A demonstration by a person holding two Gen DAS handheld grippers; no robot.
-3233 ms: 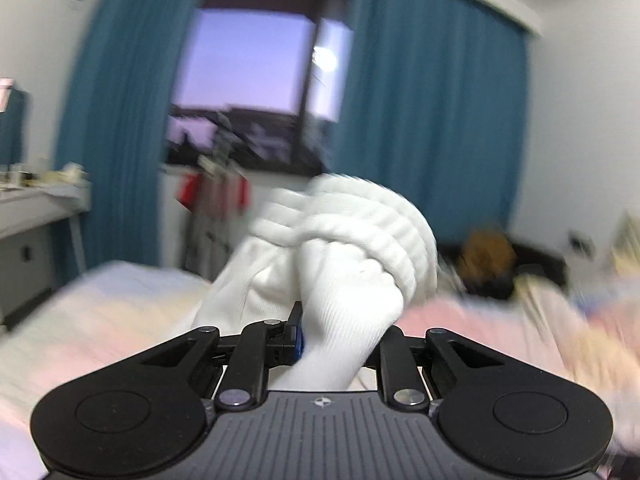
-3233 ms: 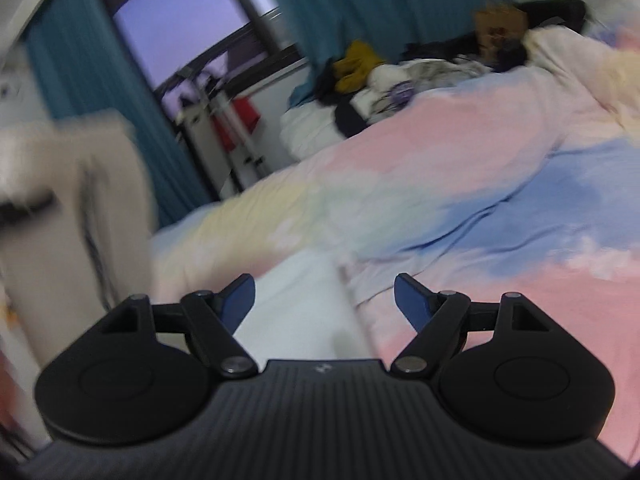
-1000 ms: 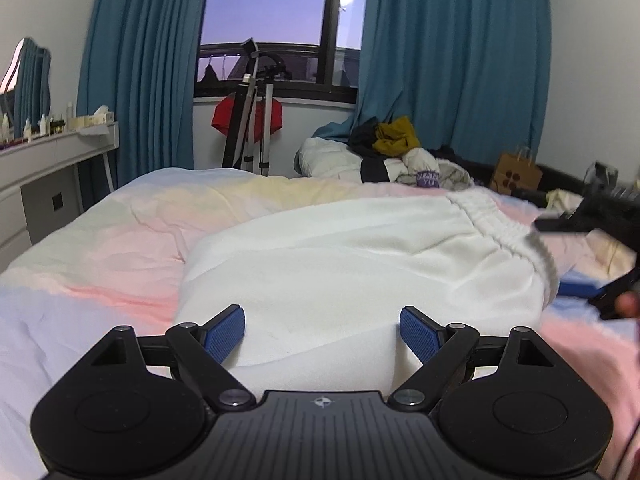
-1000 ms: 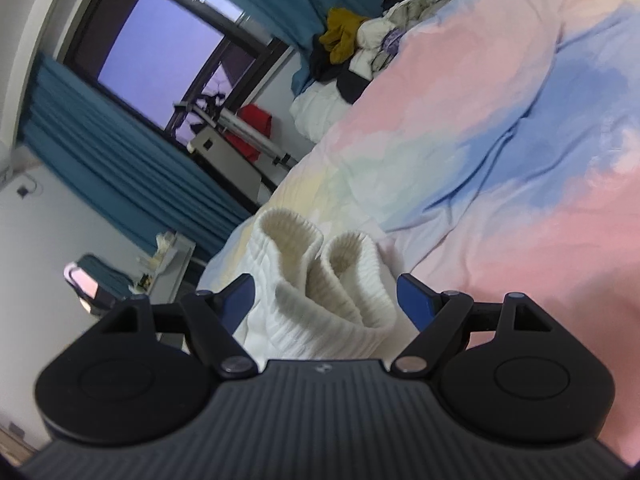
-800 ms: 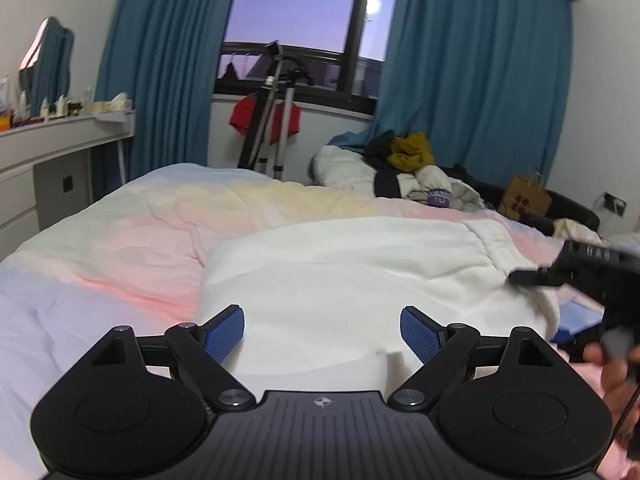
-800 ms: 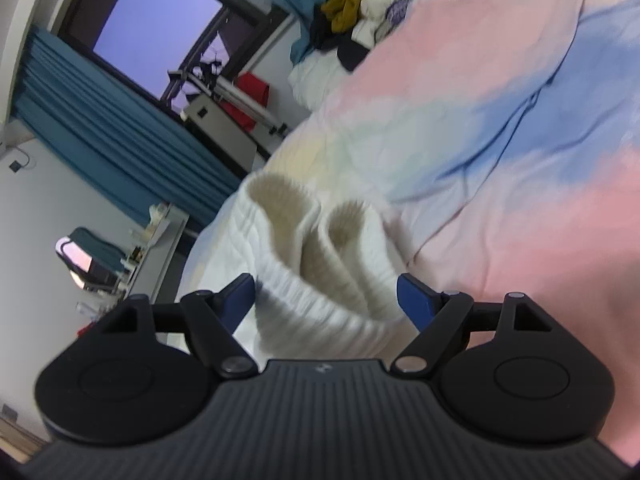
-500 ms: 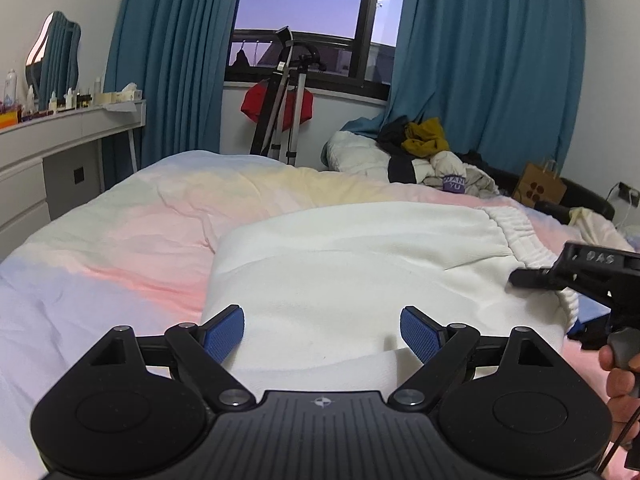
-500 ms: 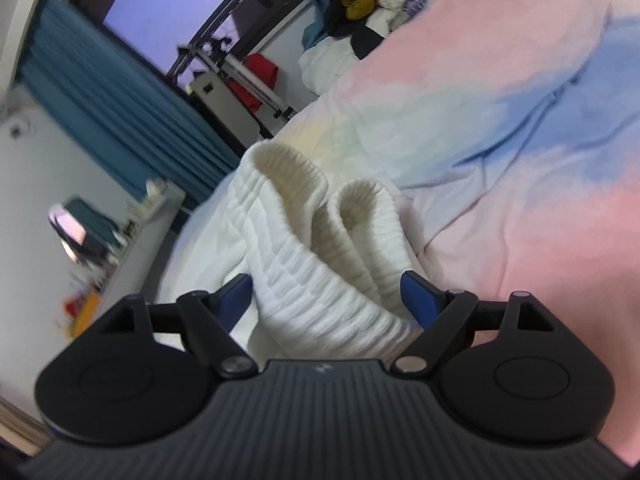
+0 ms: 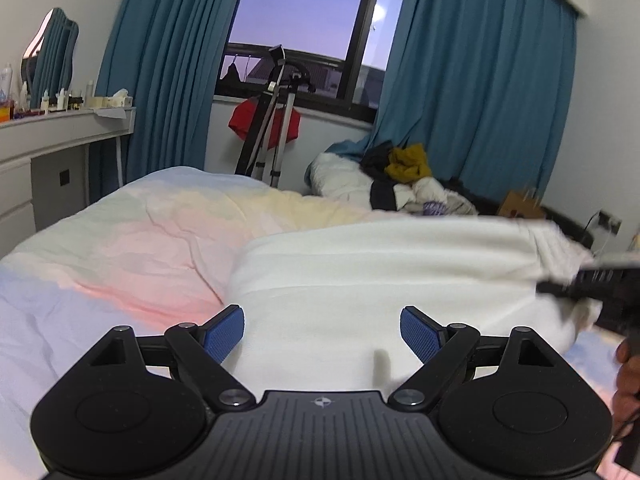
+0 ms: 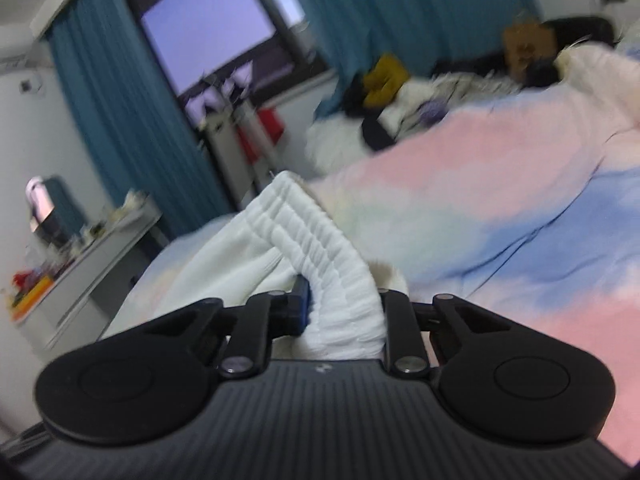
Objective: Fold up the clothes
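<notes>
A white garment (image 9: 384, 276) with a ribbed elastic waistband (image 10: 320, 248) lies folded on the pastel bed cover (image 9: 132, 248). My left gripper (image 9: 322, 330) is open and empty, low over the garment's near edge. My right gripper (image 10: 340, 312) is shut on the waistband and lifts that end a little. In the left wrist view the right gripper (image 9: 592, 284) shows blurred at the garment's right end, with the person's hand (image 9: 628, 376) below it.
A pile of clothes (image 9: 404, 184) lies beyond the bed under the blue curtains (image 9: 476, 92). A tripod (image 9: 272, 120) stands at the window. A white dresser (image 9: 52, 148) with bottles is at the left. A brown paper bag (image 10: 528, 44) sits at far right.
My right gripper has closed on the waistband, which it only straddled open before, and raised it. My left gripper let go of the garment seconds ago and stays open.
</notes>
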